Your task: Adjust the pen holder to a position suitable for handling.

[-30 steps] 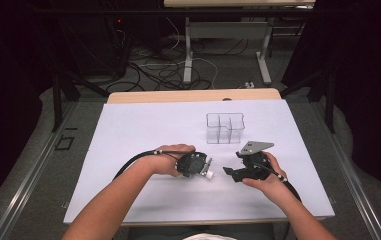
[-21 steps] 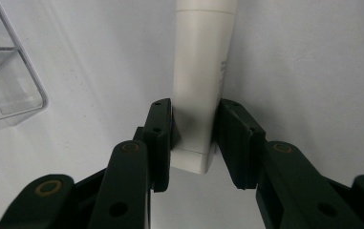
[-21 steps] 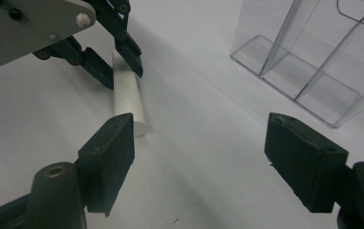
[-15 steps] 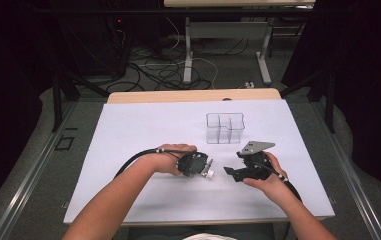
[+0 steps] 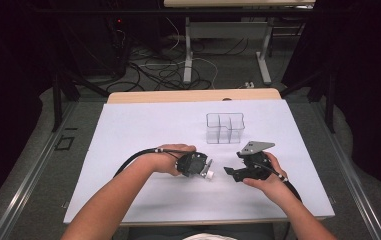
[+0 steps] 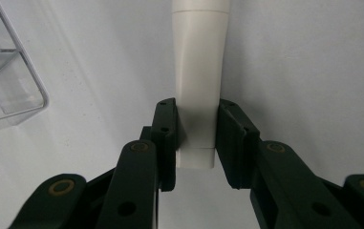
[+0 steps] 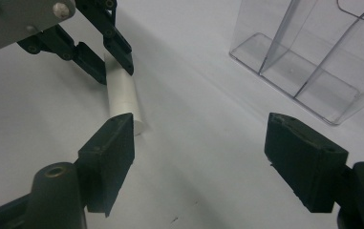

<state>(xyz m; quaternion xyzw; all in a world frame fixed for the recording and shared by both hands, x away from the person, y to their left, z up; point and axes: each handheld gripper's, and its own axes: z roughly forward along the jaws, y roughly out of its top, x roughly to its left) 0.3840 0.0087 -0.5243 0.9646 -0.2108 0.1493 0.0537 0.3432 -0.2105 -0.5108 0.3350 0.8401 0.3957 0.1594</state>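
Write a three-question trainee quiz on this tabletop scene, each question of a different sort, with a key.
1. True or false: the left gripper is shut on the white tube.
2. Multiple choice: the clear divided organizer stands (A) on the far side of both grippers, (B) between the two grippers, (C) off the table.
3. Fill in: the jaws of the right gripper are ____, with nothing between them.

Key
1. True; its pads press the tube's sides, and the jaws have just been closing on it.
2. A; it sits on the white table, apart from both grippers.
3. open.
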